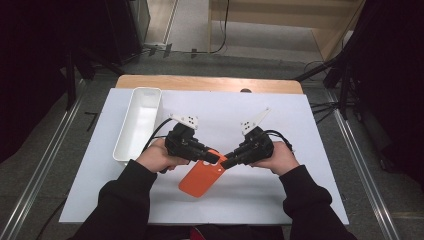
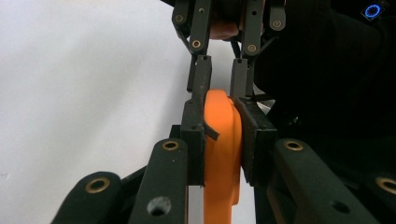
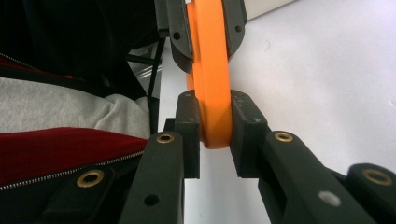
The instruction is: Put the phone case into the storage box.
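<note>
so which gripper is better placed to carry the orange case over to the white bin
Left, probably. The left gripper is clamped on the orange case and sits nearer the white bin. The right gripper grips the same top edge from the far side, so it would have to reach across.

Orange phone case (image 1: pixel 201 178), black claws, white tray (image 1: pixel 138 123), white table cover (image 1: pixel 300 130).

A wooden table (image 1: pixel 210 83) fills mid-frame, covered by a white sheet (image 1: pixel 280 130). An empty white rectangular bin (image 1: pixel 138 124) lies on the sheet, upper left.
</note>
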### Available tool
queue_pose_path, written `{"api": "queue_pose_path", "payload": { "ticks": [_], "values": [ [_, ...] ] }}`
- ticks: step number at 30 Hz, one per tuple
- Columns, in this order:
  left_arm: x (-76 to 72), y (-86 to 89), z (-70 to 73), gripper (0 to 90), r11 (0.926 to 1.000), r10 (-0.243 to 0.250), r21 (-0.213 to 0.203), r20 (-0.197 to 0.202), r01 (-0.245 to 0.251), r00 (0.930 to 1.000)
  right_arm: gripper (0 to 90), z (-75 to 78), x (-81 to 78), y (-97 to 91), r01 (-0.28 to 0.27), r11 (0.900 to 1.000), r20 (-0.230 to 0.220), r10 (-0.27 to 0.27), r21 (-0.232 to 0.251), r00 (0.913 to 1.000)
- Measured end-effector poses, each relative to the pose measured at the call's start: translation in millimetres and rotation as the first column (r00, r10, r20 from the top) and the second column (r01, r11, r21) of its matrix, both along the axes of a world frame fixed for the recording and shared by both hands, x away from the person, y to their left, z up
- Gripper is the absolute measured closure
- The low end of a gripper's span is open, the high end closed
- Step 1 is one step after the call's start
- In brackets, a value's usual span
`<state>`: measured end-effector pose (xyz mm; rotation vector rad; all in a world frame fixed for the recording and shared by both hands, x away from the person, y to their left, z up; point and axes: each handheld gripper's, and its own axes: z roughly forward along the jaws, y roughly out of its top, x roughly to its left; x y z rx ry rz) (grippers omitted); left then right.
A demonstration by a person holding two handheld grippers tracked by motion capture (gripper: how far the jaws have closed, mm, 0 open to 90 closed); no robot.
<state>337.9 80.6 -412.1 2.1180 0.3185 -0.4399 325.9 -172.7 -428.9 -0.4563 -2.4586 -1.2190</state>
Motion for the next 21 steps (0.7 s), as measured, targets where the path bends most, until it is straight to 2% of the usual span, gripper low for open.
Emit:
{"api": "queue_pose_path", "payload": {
  "ticks": [1, 6, 8, 9, 10, 11, 12, 13, 14, 17, 19, 21],
  "values": [
    [-0.4, -0.3, -0.1, 73.7, 1.0000, -0.002, -0.003, 0.011, 0.002, 0.9999, 74.5, 0.4, 0.1, 0.0, -0.001, 1.0000, -0.005, 0.001, -0.003, 1.0000],
    [-0.7, -0.4, 0.2, 70.0, 0.9999, 0.010, -0.004, 0.018, -0.010, 0.9998, 75.0, 3.7, -0.2, 0.4, -0.005, 0.9998, -0.008, 0.005, -0.018, 1.0000],
    [-0.9, -0.5, 0.5, 63.5, 0.9999, 0.012, -0.003, 0.027, -0.011, 0.9996, 75.2, 5.0, -0.7, 0.3, -0.011, 0.9997, -0.006, 0.011, -0.023, 0.9999],
    [-2.4, -1.2, 0.9, 58.4, 0.9997, 0.024, -0.004, 0.054, -0.024, 0.9982, 75.2, 5.2, -1.4, 0.5, -0.006, 0.9996, 0.004, 0.006, -0.027, 1.0000],
    [-2.7, -1.8, 1.1, 52.2, 0.9996, 0.029, -0.005, 0.050, -0.029, 0.9983, 75.2, 5.4, -0.8, 0.3, -0.005, 0.9996, -0.008, 0.005, -0.029, 1.0000],
    [-2.5, -2.3, 1.3, 46.6, 0.9993, 0.037, -0.003, 0.049, -0.037, 0.9981, 75.1, 5.5, -1.0, 0.0, -0.002, 0.9996, -0.003, 0.002, -0.028, 1.0000],
    [-2.5, -2.3, 1.3, 44.1, 0.9993, 0.037, -0.003, 0.049, -0.037, 0.9981, 75.1, 5.5, -1.0, 0.0, -0.002, 0.9996, -0.003, 0.002, -0.028, 1.0000],
    [-2.5, -2.8, 1.5, 41.5, 0.9987, 0.050, 0.002, 0.055, -0.050, 0.9972, 75.2, 6.0, -0.2, -1.0, 0.009, 0.9994, -0.018, -0.009, -0.032, 0.9998],
    [-2.3, -3.0, 2.1, 38.3, 0.9971, 0.073, 0.015, 0.076, -0.075, 0.9944, 75.2, 6.3, 0.1, -1.8, 0.019, 0.9993, -0.013, -0.019, -0.031, 0.9997],
    [-2.1, -2.6, 2.9, 33.1, 0.9956, 0.089, 0.021, 0.083, -0.091, 0.9926, 75.2, 6.9, 0.9, -3.8, 0.029, 0.9990, -0.022, -0.030, -0.032, 0.9993],
    [-1.4, -1.6, 4.6, 30.2, 0.9925, 0.116, 0.026, 0.111, -0.119, 0.9871, 75.1, 7.7, 2.3, -6.6, 0.053, 0.9982, -0.038, -0.054, -0.028, 0.9978],
    [-0.8, -0.7, 5.4, 29.0, 0.9916, 0.124, 0.023, 0.124, -0.128, 0.9845, 75.1, 8.6, 2.4, -8.1, 0.065, 0.9975, -0.040, -0.066, -0.027, 0.9970]
  ]
}}
